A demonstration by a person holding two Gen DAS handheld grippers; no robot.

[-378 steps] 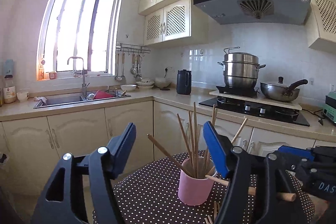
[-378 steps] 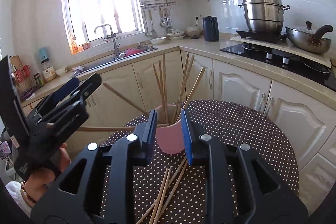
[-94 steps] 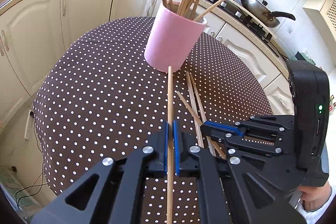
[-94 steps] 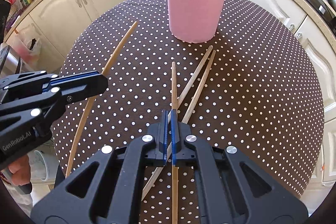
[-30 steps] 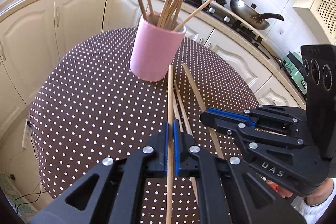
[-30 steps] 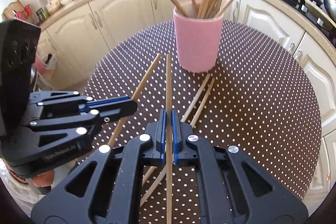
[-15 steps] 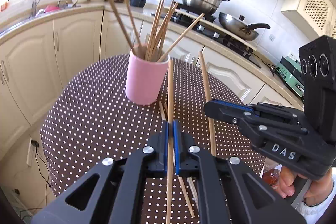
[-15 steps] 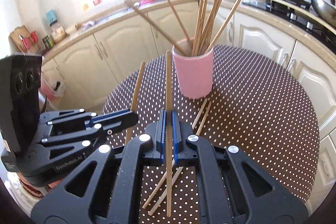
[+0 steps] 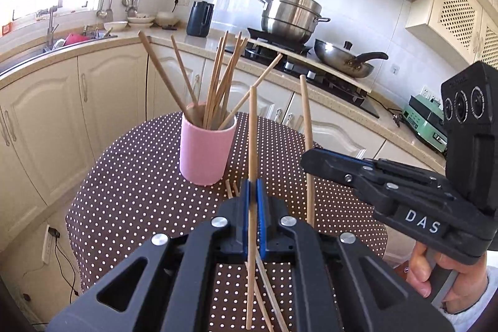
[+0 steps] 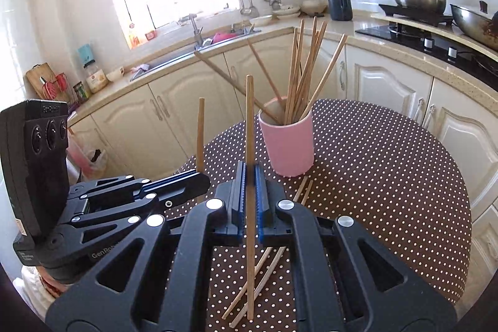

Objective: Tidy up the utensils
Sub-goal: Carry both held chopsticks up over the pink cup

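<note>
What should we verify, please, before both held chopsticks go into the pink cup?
1. Left gripper shut on its chopstick: ok, the stick is clamped between the blue pads.
2. Right gripper shut on its chopstick: ok, clamped the same way.
3. Pink cup upright on the dotted tablecloth: ok.
4. Room in the cup: cannot tell; several chopsticks already fan out of it, leaving only part of the mouth open.
5. Held sticks clear of each other: ok, they stand apart, side by side.
6. Table fully tidied: not ok, two loose chopsticks lie on the cloth near the cup.
</note>
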